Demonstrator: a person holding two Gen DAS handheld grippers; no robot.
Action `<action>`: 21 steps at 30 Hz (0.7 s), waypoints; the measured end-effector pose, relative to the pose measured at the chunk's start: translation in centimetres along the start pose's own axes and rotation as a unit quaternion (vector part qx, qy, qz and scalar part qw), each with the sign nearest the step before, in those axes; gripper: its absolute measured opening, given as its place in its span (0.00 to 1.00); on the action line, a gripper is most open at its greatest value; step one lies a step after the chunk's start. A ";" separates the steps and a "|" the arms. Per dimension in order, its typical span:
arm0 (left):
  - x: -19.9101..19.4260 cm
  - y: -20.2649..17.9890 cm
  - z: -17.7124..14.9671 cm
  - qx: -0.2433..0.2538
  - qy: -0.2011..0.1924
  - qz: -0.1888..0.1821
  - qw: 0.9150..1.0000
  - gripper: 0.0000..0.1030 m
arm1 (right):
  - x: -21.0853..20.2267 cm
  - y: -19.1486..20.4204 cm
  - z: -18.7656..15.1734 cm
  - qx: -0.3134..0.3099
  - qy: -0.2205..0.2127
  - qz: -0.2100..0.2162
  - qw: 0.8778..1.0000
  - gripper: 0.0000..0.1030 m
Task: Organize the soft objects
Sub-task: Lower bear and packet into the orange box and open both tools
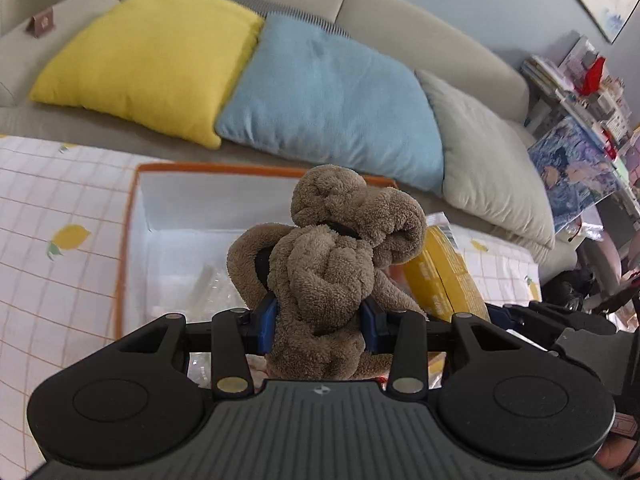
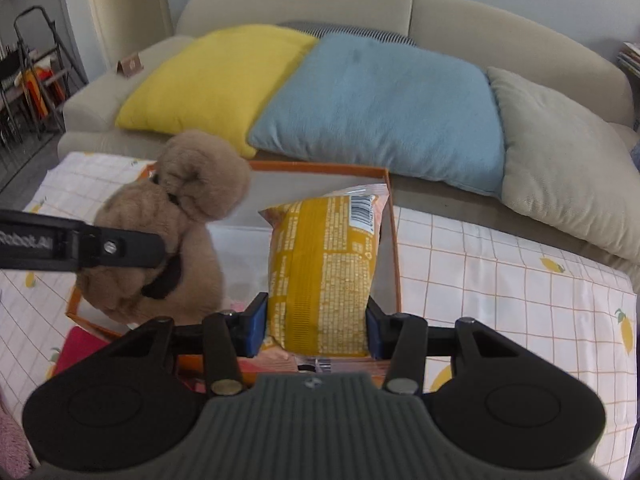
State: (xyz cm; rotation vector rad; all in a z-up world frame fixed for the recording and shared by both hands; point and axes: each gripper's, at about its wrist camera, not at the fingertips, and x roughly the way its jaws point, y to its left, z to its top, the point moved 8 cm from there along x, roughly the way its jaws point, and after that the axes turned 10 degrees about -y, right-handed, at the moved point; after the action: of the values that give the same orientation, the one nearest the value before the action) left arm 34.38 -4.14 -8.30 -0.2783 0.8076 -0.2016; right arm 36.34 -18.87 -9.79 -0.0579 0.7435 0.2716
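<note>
While our left gripper (image 1: 320, 316) squeezes the soft plush toy (image 1: 332, 248), our right gripper (image 2: 316, 322) clamps the crinkly snack bag (image 2: 326, 268) mid-body above the box (image 2: 394, 240).

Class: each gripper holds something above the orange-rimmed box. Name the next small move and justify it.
Probably lower the left gripper, which is clamped on the brown plush toy, into the orange-rimmed box: the toy hangs over the box's open white interior.

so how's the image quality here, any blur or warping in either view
Left wrist view: strong fisheye bend on the sofa, plush toy fairly sharp, tablecloth at left a little soft. Right wrist view: same curving, dark corners, plush toy smeared with blur, snack bag print soft, even light, no glare.
</note>
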 end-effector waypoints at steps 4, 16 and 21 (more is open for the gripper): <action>3.1 -0.2 -1.3 -0.007 0.037 0.023 0.999 0.45 | 2.4 -0.6 -0.4 -0.023 0.032 -0.007 0.999 0.46; 6.6 0.4 -4.0 0.002 0.100 0.055 0.993 0.53 | 6.3 -0.6 -3.2 -0.106 0.090 -0.018 0.990 0.46; 6.3 0.6 -3.7 -0.002 0.092 0.053 0.994 0.59 | 6.8 -0.3 -3.5 -0.112 0.100 -0.021 0.988 0.47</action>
State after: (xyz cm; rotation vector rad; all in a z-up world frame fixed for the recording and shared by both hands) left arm 35.98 -5.99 -15.27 -0.2209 1.0032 -0.1263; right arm 38.91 -18.12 -16.96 -0.3169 0.9077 0.3113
